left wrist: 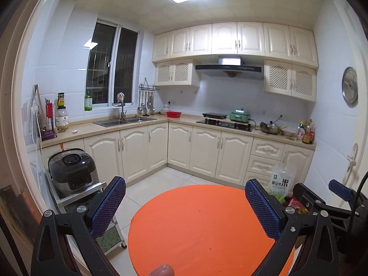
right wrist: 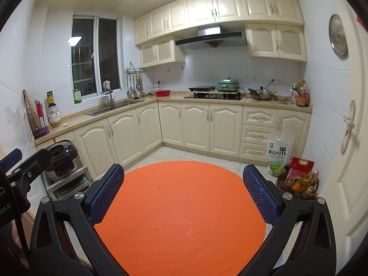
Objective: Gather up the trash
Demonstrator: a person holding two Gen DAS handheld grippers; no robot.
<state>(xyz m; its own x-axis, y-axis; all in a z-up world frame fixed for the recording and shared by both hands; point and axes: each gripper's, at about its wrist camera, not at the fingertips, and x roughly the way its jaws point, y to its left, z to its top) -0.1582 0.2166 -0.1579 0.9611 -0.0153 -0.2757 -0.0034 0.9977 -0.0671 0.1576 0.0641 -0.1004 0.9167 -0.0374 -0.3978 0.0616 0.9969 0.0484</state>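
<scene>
Both grippers held side by side over the round orange table [left wrist: 207, 230], jaws wide apart, nothing between the blue pads on either: left gripper [left wrist: 185, 204] and right gripper [right wrist: 184, 191]. Table top looks bare apart from a few tiny crumbs or specks, too small to tell what. Only likely trash in view: a small pale crumpled scrap [left wrist: 74, 131] on the left countertop [left wrist: 96, 130], lying apart from the big jar [left wrist: 62, 119], between it and the double sink [left wrist: 125, 121]; well away from both grippers. Judgement: paper or tissue wad, light, soft, crushable, not fragile; pinch across the middle from above, light squeeze, could slip out if grabbed by an edge. Floor bags by the door, rice bag [right wrist: 278, 155] and red bag [right wrist: 301, 164], look like groceries, not trash. Further back: stove [right wrist: 214, 96], wok [right wrist: 262, 94], nothing obviously discardable.
</scene>
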